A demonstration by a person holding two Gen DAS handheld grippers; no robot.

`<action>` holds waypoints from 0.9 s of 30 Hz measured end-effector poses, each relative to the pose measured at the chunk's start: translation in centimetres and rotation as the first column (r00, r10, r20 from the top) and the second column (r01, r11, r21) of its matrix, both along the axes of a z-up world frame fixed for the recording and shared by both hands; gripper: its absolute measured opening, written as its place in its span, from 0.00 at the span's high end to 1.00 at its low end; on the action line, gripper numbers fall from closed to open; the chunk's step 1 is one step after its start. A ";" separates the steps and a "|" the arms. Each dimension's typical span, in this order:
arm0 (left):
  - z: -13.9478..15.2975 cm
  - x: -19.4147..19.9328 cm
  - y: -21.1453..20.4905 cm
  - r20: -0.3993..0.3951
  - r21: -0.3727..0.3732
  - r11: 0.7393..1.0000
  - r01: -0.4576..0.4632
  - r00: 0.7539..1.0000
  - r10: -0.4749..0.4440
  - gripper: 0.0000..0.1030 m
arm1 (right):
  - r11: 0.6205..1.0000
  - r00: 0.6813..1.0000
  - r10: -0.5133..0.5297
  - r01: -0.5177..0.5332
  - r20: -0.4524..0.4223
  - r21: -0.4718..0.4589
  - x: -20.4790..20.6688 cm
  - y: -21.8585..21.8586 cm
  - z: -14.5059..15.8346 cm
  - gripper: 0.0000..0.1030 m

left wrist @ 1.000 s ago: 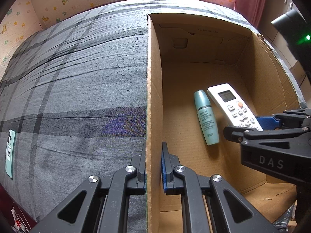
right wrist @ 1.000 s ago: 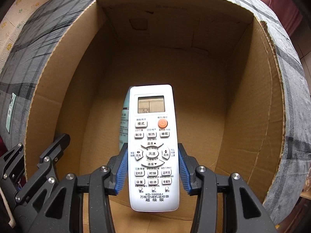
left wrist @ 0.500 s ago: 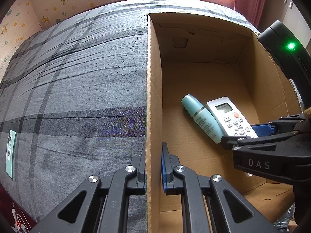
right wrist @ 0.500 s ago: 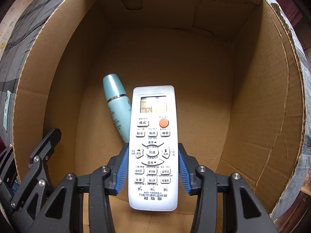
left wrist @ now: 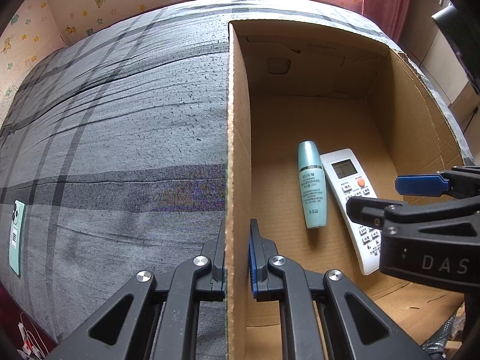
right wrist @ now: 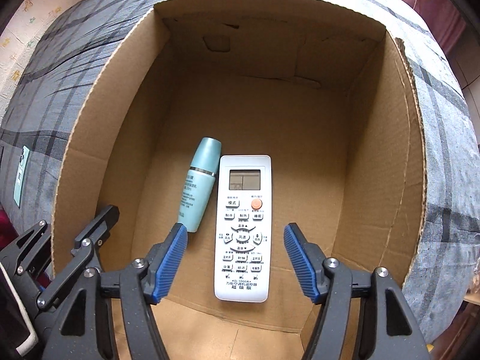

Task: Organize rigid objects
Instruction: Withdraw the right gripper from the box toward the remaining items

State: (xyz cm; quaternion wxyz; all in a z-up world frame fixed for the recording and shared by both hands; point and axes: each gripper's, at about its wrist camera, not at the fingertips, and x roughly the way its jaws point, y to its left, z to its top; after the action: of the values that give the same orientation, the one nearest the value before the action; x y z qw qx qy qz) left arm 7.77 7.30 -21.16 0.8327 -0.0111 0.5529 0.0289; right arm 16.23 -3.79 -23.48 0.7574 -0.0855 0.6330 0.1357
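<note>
A white air-conditioner remote (right wrist: 243, 225) lies flat on the floor of an open cardboard box (right wrist: 390, 156), beside a teal bottle (right wrist: 199, 180). My right gripper (right wrist: 235, 234) is open above the remote, one finger on each side, touching nothing. In the left wrist view the remote (left wrist: 349, 198) and the bottle (left wrist: 311, 184) lie side by side, and the right gripper (left wrist: 390, 198) reaches in from the right. My left gripper (left wrist: 237, 249) is shut on the box's left wall (left wrist: 235, 150).
The box stands on a grey plaid bed cover (left wrist: 105, 135). A teal phone (left wrist: 16, 237) lies on the cover at the far left, also seen in the right wrist view (right wrist: 21, 177). A wall with star stickers runs behind.
My right gripper lowered the remote into the box, opened and let it go beside the bottle. The bottle shifted a little. The left gripper stayed on the box wall.
</note>
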 end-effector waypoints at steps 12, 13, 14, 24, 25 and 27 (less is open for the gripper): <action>0.0 0.0 0.3 0.000 -0.004 1.000 0.000 1.000 0.000 0.89 | 1.000 0.993 -0.004 0.003 0.116 0.012 -3.1 -1.3 3.7 0.15; 0.0 0.0 0.3 0.000 -0.005 1.000 0.000 1.000 0.000 0.89 | 1.000 0.992 -0.006 0.004 0.125 0.018 -3.3 -1.5 3.9 0.15; 0.0 0.0 0.2 0.000 -0.005 1.000 0.000 1.000 0.000 0.89 | 1.000 0.991 -0.006 0.003 0.134 0.021 -3.4 -1.7 4.4 0.13; 0.0 -0.1 0.3 0.001 -0.007 1.000 0.001 1.000 -0.001 0.89 | 0.997 0.982 -0.053 0.043 0.184 0.057 -3.2 -4.3 7.5 0.00; 0.0 0.0 0.3 0.001 -0.006 1.000 0.002 1.000 -0.002 0.89 | 0.997 0.981 -0.059 0.049 0.187 0.059 -3.2 -4.7 7.5 0.00; 0.0 -0.1 0.3 0.000 -0.006 1.000 0.001 1.000 -0.001 0.89 | 0.996 0.979 -0.074 0.062 0.191 0.070 -3.1 -5.5 7.7 0.00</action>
State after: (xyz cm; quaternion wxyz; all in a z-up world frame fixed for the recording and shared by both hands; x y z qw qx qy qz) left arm 7.70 7.58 -21.17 0.8328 -0.0134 0.5528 0.0269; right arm 13.16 -9.29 -15.75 0.8218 -0.0524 0.5544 0.1210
